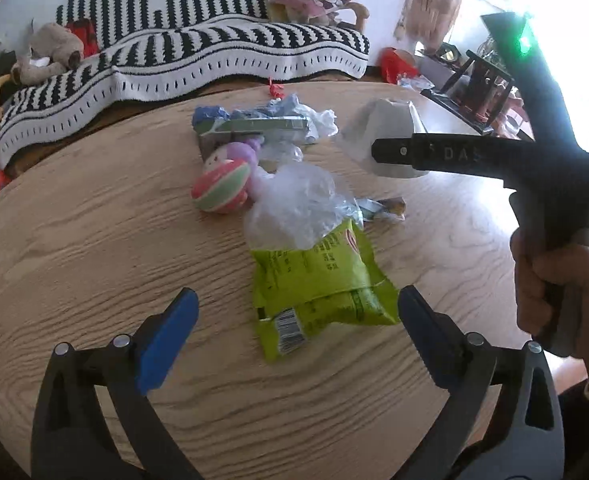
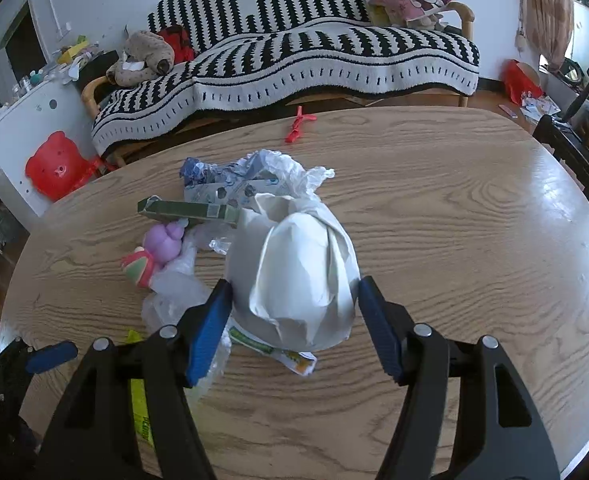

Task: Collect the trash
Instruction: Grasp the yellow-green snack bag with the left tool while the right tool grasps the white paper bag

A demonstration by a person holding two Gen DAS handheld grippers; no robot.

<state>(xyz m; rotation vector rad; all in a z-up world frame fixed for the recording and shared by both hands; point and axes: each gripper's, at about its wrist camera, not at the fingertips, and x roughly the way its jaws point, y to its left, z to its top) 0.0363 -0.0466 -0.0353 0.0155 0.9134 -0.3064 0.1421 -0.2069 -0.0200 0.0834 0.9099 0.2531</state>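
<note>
Currently: left gripper (image 1: 296, 320) empty, right gripper (image 2: 294, 320) gripping white bag (image 2: 294, 276).
Left jaws stand wide, nothing between the pads, above the green packet (image 1: 318, 284) on the tabletop (image 1: 74, 240). Beyond it lie a clear bag (image 1: 294, 204), a ball (image 1: 220, 192) and a green box (image 1: 254, 126). Right jaws clamp both sides of the white bag, right of that litter.

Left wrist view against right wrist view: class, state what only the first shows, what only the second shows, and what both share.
Only the left wrist view shows the hand holding the right gripper and most of the green snack packet. Only the right wrist view shows the red bear-shaped stool and both pads against the white paper bundle. Both share the wooden table, striped sofa, green box and toy ball.
</note>
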